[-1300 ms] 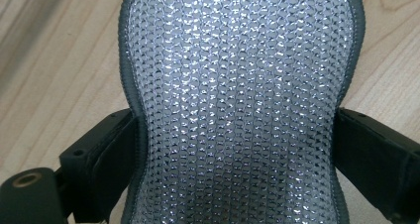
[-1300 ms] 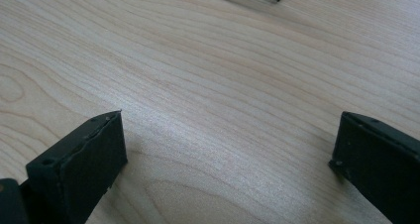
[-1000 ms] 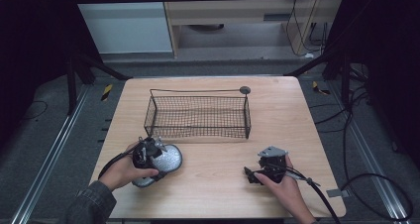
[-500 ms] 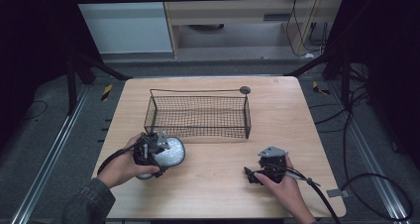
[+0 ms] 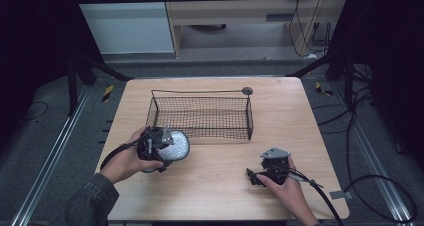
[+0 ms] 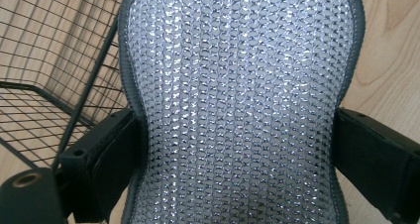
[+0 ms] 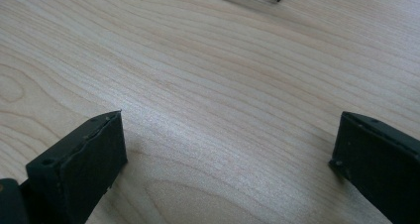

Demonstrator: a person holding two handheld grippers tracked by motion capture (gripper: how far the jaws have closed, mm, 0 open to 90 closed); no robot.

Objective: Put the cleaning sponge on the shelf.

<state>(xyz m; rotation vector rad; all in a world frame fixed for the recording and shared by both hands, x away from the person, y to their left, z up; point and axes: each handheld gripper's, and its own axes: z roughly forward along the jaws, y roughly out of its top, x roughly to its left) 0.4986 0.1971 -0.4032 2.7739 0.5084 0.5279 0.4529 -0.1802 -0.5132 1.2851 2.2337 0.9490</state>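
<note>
A silvery mesh pad with a grey hem is pinched between the black jaws of my left gripper, lifted just in front of the near left corner of the black wire basket. The basket's wires stand at the left of the left gripper view. My right gripper rests low over the bare wooden table at the front right, jaws wide apart with nothing between them.
The basket holds nothing that I can see and has a round knob at its far right corner. Cables trail from both grippers over the table's front edge. Dark floor and metal rails surround the table.
My left gripper has raised the mesh pad off the table and carried it right and forward, toward the basket's near left corner. The right gripper has stayed put.
</note>
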